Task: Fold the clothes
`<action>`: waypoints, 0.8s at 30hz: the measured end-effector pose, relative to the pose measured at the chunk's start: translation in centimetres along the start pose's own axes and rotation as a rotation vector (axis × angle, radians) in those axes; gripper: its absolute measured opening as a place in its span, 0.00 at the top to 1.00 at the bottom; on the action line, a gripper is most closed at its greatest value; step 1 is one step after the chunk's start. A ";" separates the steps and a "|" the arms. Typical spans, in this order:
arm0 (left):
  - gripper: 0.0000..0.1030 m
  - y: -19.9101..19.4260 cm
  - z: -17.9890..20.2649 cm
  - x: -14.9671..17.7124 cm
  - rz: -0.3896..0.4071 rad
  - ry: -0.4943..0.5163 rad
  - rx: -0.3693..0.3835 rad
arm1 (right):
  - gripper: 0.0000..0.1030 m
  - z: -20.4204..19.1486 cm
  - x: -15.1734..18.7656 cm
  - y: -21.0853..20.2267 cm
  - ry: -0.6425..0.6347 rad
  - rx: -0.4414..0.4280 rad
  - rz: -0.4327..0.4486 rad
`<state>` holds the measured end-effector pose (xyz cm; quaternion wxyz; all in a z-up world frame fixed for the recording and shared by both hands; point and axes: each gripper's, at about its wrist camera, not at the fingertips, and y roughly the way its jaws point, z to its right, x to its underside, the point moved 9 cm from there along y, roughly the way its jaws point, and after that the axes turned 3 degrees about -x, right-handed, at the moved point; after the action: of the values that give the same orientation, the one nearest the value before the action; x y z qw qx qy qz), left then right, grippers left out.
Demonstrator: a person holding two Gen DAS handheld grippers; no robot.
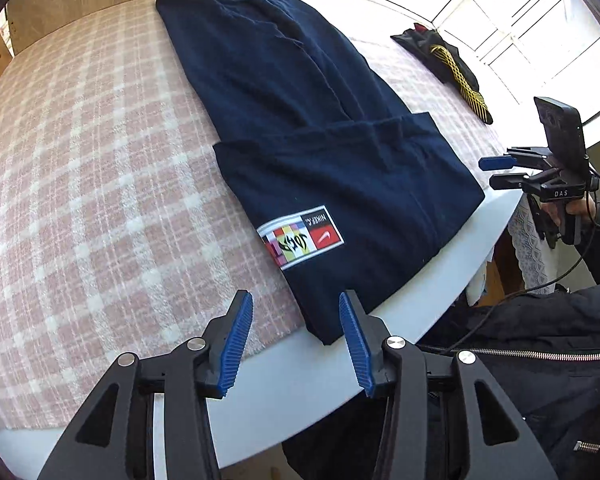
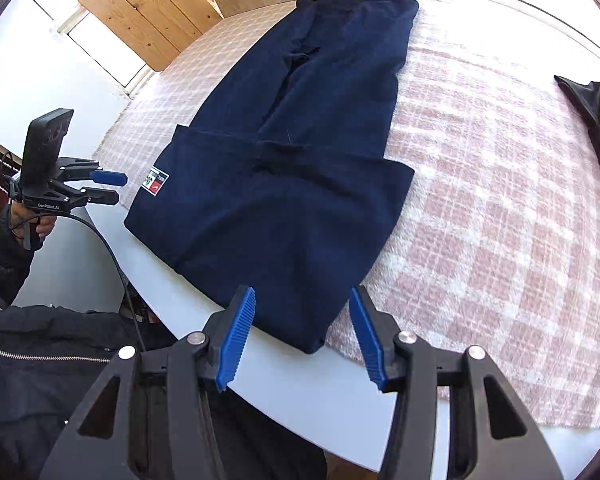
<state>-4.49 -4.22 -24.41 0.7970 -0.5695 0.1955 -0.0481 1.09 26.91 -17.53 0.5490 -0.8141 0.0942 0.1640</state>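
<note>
Both the left gripper (image 1: 296, 344) and right gripper (image 2: 302, 336) stand open, ribbed blue pads empty. Just ahead of the jaws lies the folded navy T-shirt (image 1: 300, 120), soft knit, on a fuzzy pink plaid blanket (image 1: 80, 180).

Left hand-held gripper (image 1: 296, 344) and right hand-held gripper (image 2: 302, 338) both angled downward, jaws apart, empty.

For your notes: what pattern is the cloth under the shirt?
Pink and white check cloth, clearest in the right wrist view.
</note>
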 end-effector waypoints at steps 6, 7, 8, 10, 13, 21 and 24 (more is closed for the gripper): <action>0.58 2.9 4.5 1.1 -0.004 -0.006 0.010 | 0.52 1.0 2.6 1.2 0.086 0.100 0.002; 0.58 3.3 4.8 1.0 -0.002 -0.001 0.004 | 0.52 1.3 2.8 1.6 0.096 0.134 -0.017; 0.58 3.5 5.1 1.0 -0.003 0.003 0.003 | 0.52 1.4 3.0 1.9 0.093 0.170 -0.034; 0.58 3.9 5.5 1.2 -0.005 0.008 0.005 | 0.52 1.2 3.1 2.0 0.074 0.184 -0.026; 0.58 4.2 5.8 1.2 0.006 0.008 -0.002 | 0.52 0.7 2.9 1.8 0.061 0.149 -0.009; 0.72 5.0 7.6 -0.4 0.037 0.058 -0.017 | 0.70 1.5 3.7 1.8 0.073 0.048 -0.039; 0.88 5.1 7.4 -0.5 0.035 0.073 -0.014 | 0.70 1.5 3.6 2.1 0.053 0.060 -0.039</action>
<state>-3.00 4.28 -26.94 0.7860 -0.5695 0.2344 -0.0536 3.52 27.55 -21.22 0.5734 -0.8031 0.0975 0.1289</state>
